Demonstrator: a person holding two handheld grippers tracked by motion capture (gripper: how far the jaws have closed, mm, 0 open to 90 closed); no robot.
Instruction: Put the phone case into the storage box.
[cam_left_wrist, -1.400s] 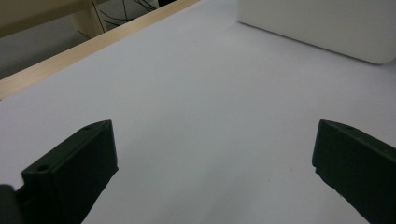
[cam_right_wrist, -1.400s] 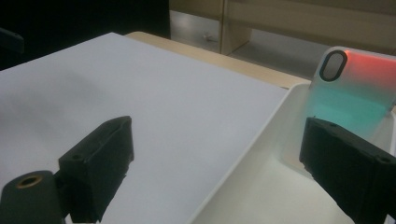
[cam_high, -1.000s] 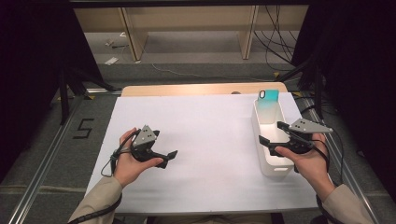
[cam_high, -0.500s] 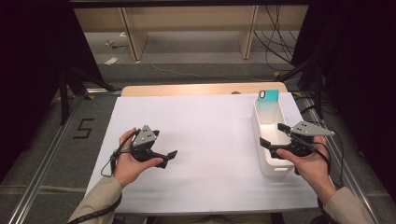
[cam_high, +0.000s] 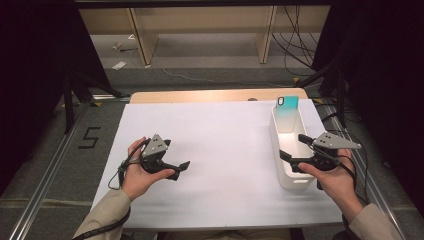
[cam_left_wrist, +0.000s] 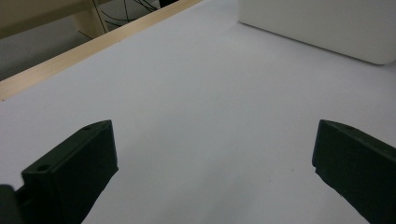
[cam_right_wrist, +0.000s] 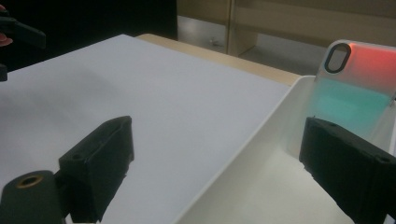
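I have the right gripper (cam_high: 295, 148) over the near end of the white plastic bin (cam_high: 278, 137), jaws apart and holding nothing. The phone case (cam_high: 287, 112) stands propped against the bin's far end, well beyond the jaws: glossy, teal fading to clear, with an oval camera cut-out. My left gripper (cam_high: 179, 169) rests on the white table sheet (cam_high: 225, 140), jaws spread wide. A "5" (cam_high: 90, 137) marks the floor at left.
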